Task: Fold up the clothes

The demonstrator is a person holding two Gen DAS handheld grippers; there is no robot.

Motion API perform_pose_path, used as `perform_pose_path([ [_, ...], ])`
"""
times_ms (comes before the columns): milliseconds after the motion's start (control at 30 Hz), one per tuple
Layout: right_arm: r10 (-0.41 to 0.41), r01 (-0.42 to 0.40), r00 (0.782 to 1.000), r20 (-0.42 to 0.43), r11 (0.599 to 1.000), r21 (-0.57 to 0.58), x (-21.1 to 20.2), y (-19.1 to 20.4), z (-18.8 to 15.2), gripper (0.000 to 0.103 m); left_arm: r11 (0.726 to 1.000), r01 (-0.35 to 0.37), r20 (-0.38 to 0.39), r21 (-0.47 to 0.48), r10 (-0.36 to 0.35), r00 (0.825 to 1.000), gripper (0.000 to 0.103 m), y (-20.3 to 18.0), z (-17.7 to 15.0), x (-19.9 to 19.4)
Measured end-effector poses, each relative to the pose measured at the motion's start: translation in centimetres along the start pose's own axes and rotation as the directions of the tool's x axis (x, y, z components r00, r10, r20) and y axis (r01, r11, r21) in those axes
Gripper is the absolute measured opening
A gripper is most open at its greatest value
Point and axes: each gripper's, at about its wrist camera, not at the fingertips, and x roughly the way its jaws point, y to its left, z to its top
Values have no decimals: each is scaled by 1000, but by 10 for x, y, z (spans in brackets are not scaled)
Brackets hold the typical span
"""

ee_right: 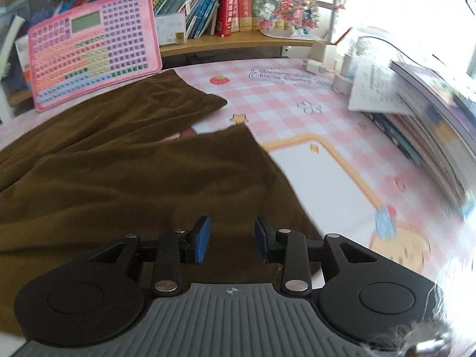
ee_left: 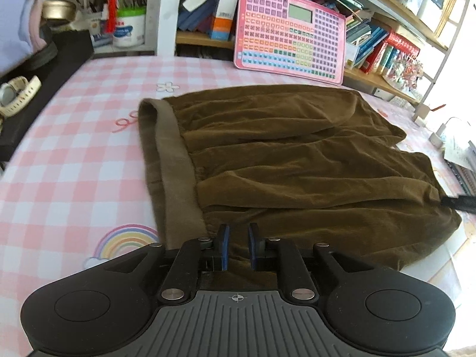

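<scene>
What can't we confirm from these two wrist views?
- Shorts near edge: both views, hidden under the gripper bodies.
- Left gripper: fingers close together over the fabric; whether they pinch it is unclear.
- Right gripper: open; contact with the fabric can't be judged.
- Book stack: right view, motion-blurred, titles unreadable.
- Black object at the shorts' right edge: left view, cut off by the frame.
</scene>
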Motion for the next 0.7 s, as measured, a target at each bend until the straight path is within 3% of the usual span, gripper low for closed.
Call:
perform_pose_path([
  [300,17,-21,999,46,996,81,-55,21,-35,38,993,6,7,120,-7,1000,15,-26,11,0],
  [700,21,-22,999,45,999,37,-77,29,-43,39,991,29,-12,130,-28,1000,15,-30,1,-3],
])
